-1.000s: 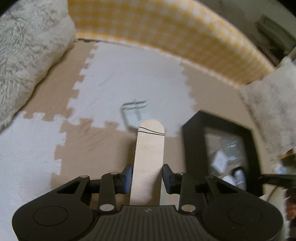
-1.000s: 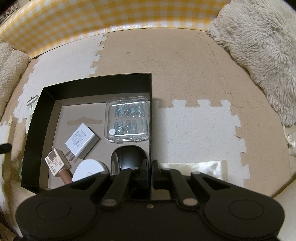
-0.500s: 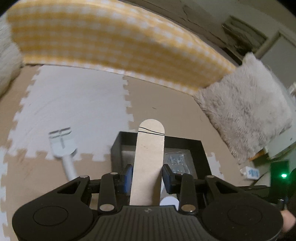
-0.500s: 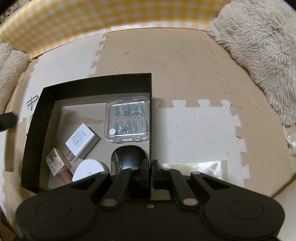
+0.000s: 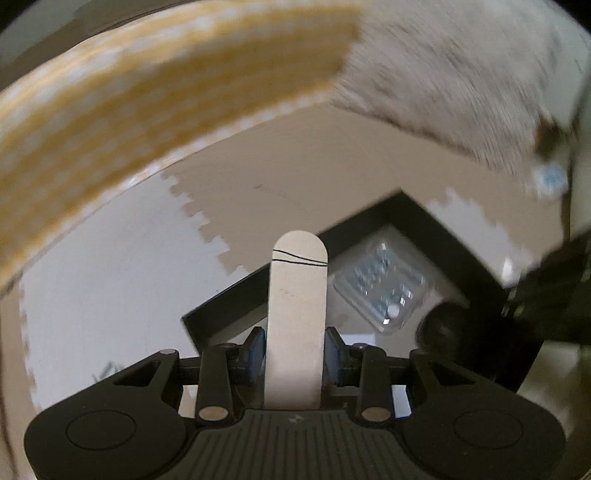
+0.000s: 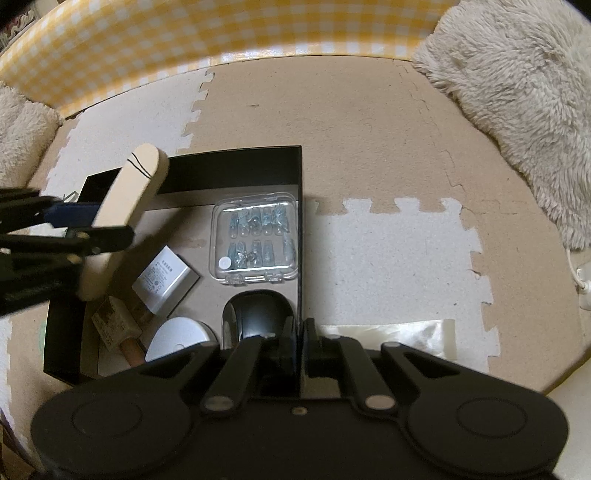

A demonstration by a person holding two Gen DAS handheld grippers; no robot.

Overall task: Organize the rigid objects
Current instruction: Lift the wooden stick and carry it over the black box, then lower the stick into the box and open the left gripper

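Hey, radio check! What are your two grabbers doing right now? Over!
Left gripper shut on wooden stick, above black box. Right gripper shut on box wall. Clear case, charger inside.

The floor is covered by interlocking foam mats (image 6: pixel 369 122) in tan and white, their toothed edges meeting in zigzag seams. A yellow-and-white checked fabric border (image 6: pixel 221 33) curves along the far side, and fluffy cream cushions (image 6: pixel 517 92) sit at either end of it. A shiny clear plastic wrapper (image 6: pixel 399 336) lies flat on a white tile, and a white cord (image 6: pixel 576 273) runs along the right edge.
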